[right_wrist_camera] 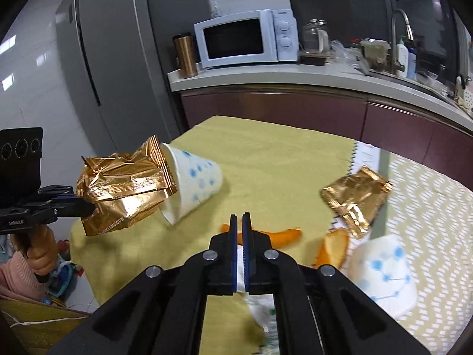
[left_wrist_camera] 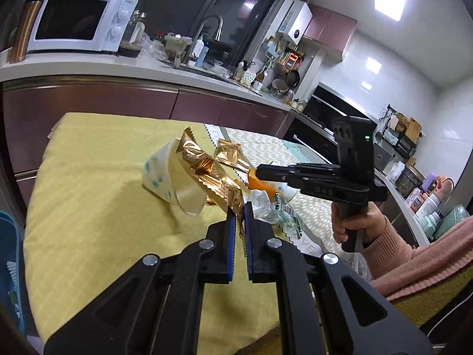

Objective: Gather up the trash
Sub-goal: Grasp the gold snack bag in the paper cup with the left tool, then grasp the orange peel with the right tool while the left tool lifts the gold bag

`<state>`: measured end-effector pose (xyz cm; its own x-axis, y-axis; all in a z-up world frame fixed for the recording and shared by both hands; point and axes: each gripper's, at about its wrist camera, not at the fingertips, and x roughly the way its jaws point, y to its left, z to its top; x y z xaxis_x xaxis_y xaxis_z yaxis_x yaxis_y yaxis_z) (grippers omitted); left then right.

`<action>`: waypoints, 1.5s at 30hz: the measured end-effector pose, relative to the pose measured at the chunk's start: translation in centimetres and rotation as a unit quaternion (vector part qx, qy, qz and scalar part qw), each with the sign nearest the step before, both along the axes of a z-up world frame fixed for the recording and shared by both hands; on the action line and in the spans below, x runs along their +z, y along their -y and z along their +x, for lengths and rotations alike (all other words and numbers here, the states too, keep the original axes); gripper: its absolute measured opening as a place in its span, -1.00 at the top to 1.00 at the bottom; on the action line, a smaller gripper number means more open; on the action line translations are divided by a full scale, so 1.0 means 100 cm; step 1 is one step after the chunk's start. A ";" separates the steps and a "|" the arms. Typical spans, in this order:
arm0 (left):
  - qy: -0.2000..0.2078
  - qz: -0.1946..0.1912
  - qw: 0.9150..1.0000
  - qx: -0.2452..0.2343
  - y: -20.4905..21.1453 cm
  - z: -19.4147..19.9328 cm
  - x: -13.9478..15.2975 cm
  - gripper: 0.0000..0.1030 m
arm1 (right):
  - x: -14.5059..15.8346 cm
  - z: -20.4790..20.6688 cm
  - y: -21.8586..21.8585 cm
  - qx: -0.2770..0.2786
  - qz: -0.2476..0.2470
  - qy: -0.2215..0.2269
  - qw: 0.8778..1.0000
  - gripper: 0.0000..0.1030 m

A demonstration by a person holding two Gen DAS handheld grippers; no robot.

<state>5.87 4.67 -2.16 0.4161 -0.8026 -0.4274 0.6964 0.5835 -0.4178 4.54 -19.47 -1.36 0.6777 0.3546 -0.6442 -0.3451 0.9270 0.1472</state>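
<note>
A: Left gripper (left_wrist_camera: 239, 207): jaws narrow, pinched on one end of a gold wrapper (left_wrist_camera: 207, 174); held clear above the yellow-covered bench (left_wrist_camera: 88, 177), long axis running up and away from the jaws.

B: Right gripper (right_wrist_camera: 239, 219): jaws nearly closed, something white between the pads, identity unclear. Hanging over the orange peel (right_wrist_camera: 283, 233).

A: Still on the bench: tipped paper cup (right_wrist_camera: 195, 183), second gold wrapper (right_wrist_camera: 354, 198), another cup (right_wrist_camera: 384, 278), crumpled plastic (left_wrist_camera: 263, 204).

B: Nearest loose piece to the right jaws: the peel, just ahead and below, long axis crosswise. Probably next, once the left deposits its load; blue bin (left_wrist_camera: 9, 266) at far left.
</note>
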 end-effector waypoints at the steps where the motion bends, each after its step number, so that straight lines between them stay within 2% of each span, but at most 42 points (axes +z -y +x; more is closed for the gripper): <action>1: 0.003 0.001 1.000 0.003 -0.003 -0.003 0.001 0.88 | 0.000 0.001 -0.003 0.001 -0.002 0.000 1.000 0.96; 5: 0.006 0.000 1.000 0.014 -0.017 -0.011 0.002 0.88 | 0.000 0.001 -0.004 -0.009 -0.007 -0.001 1.000 0.92; 8: 0.006 -0.005 1.000 0.028 -0.031 -0.014 0.002 0.88 | 0.000 -0.002 0.009 -0.048 -0.034 0.001 0.998 0.59; 12: 0.000 -0.015 0.999 0.051 -0.048 -0.011 0.001 0.88 | -0.007 -0.005 0.035 -0.087 -0.044 -0.020 0.995 0.52; 18: 0.000 -0.016 0.997 0.077 -0.069 -0.008 -0.002 0.88 | -0.027 -0.003 0.041 -0.102 -0.068 -0.052 0.991 0.46; 22: 0.000 -0.008 0.996 0.091 -0.075 -0.009 -0.002 0.88 | -0.041 0.007 0.039 -0.103 -0.076 -0.065 0.990 0.50; 24: -0.001 -0.005 0.995 0.098 -0.080 -0.010 -0.004 0.88 | -0.044 0.010 0.038 -0.102 -0.080 -0.066 0.989 0.82; 25: -0.003 -0.004 0.995 0.102 -0.083 -0.010 -0.006 0.88 | -0.045 0.011 0.037 -0.101 -0.080 -0.067 0.989 0.87; 34: -0.007 -0.006 0.992 0.129 -0.106 -0.016 -0.008 0.88 | -0.034 0.012 0.030 -0.096 -0.079 -0.050 0.991 0.93; 40: -0.006 -0.008 0.990 0.140 -0.118 -0.019 -0.007 0.88 | -0.008 0.008 0.011 -0.075 -0.065 -0.013 0.995 0.94; 45: -0.003 -0.010 0.988 0.151 -0.127 -0.026 -0.005 0.88 | 0.015 0.007 -0.013 -0.036 -0.038 0.016 0.998 0.94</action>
<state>3.26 17.35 -2.70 0.6357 -0.6504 -0.4159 0.4893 0.7561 -0.4346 5.20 -18.14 0.16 0.7201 0.2545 -0.6455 -0.2800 0.9578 0.0653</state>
